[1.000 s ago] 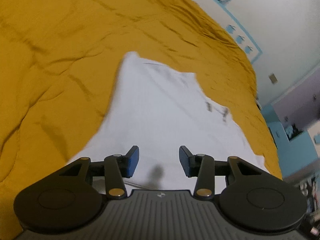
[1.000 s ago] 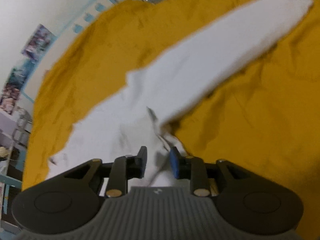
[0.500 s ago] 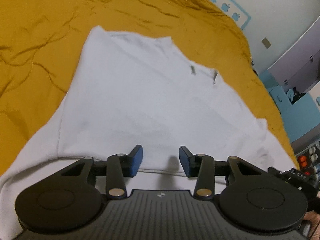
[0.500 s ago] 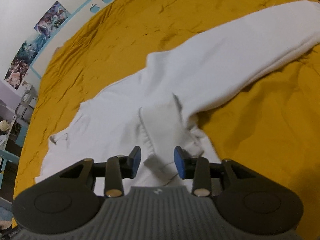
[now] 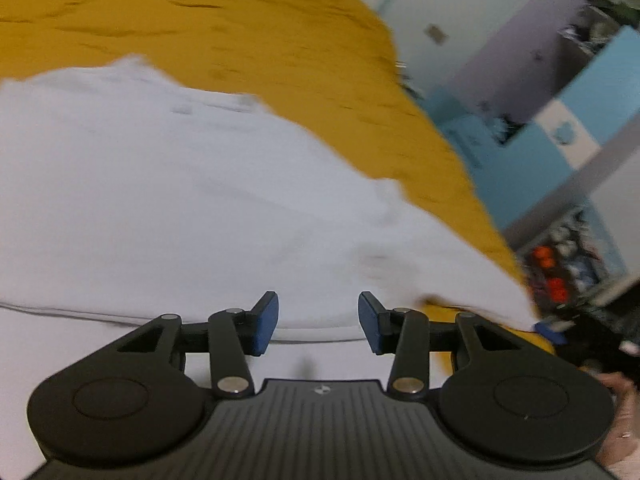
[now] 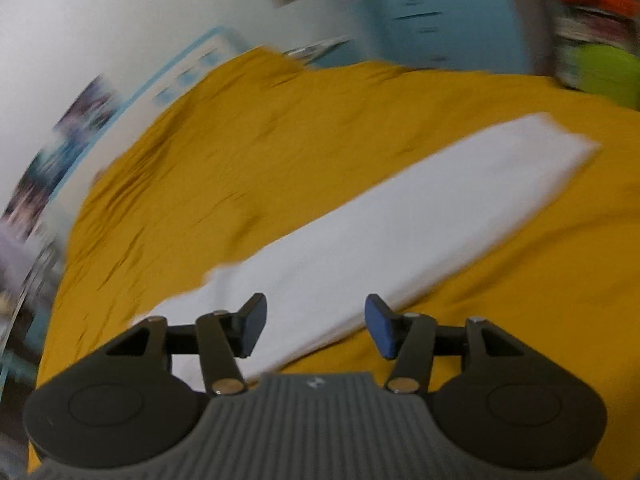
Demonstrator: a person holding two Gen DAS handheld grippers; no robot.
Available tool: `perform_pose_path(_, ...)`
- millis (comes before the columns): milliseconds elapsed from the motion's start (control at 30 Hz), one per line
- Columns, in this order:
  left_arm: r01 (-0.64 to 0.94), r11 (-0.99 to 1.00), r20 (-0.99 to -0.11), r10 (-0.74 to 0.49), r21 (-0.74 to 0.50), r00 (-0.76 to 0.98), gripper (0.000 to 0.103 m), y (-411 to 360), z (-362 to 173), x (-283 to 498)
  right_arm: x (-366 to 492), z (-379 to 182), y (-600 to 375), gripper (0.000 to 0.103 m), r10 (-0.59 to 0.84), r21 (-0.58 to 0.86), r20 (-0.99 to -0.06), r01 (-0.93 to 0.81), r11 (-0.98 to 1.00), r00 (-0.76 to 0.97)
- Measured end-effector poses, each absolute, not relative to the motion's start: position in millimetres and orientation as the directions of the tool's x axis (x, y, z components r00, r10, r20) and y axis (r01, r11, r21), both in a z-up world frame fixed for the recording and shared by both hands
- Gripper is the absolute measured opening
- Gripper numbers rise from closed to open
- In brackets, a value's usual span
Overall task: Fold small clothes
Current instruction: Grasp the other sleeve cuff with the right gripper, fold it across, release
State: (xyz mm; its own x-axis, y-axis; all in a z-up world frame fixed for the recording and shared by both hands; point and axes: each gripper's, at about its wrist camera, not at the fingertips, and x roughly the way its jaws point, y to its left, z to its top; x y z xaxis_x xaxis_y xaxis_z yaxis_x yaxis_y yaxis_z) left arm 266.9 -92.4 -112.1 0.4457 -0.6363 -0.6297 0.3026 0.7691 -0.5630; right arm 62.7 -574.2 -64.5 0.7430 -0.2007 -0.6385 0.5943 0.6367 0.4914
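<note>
1. White garment (image 5: 168, 208) lies spread flat on the mustard bedspread (image 5: 240, 28); its long sleeve (image 6: 400, 232) stretches out to one side.
2. Left gripper (image 5: 318, 322): jaws apart, nothing between, above the garment's body.
3. Right gripper (image 6: 316, 326): jaws have just been opening, nothing clamped, above the sleeve's base.
4. Frames blurred; hem detail unclear.

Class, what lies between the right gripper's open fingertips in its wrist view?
Between the right gripper fingertips lies the white garment's sleeve, ungripped, on the mustard bedspread.
</note>
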Motion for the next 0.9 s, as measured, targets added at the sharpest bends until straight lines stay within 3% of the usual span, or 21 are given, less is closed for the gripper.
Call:
perform_pose_path(167,0.331,0.719,-0.583,-0.692,-0.611,0.425,0.050,-154,-122,262,35,-79,-632,0.051,-0.335,0.502,-0.641,0.707,0.497,0.691)
perform_pose_path(400,0.306,0.726,-0.637,-0.687,-0.616,0.350,0.050,-201,-152,271,34,-119,-681,0.051,-0.374,0.556,-0.657,0.756,0.345,0.654)
perform_pose_path(633,0.298,0.742,-0.672,-0.670,-0.600,0.315,0.050,-218,-169,271,50,-146,-700,0.051,-0.404,0.598,-0.614,0.734,0.322,0.678)
perform_pose_path(833,0.301,0.750,-0.677,-0.662,-0.589,0.322,0.056,-223,-176,270,67,-152,-711,0.051,-0.427,0.606,-0.593,0.727,0.321,0.683)
perform_pose_path(900,0.304,0.752,-0.676,-0.659,-0.585,0.329,0.056,-223,-176,269,67,-152,-709,0.037,-0.445,0.607,-0.586,0.731,0.312,0.677)
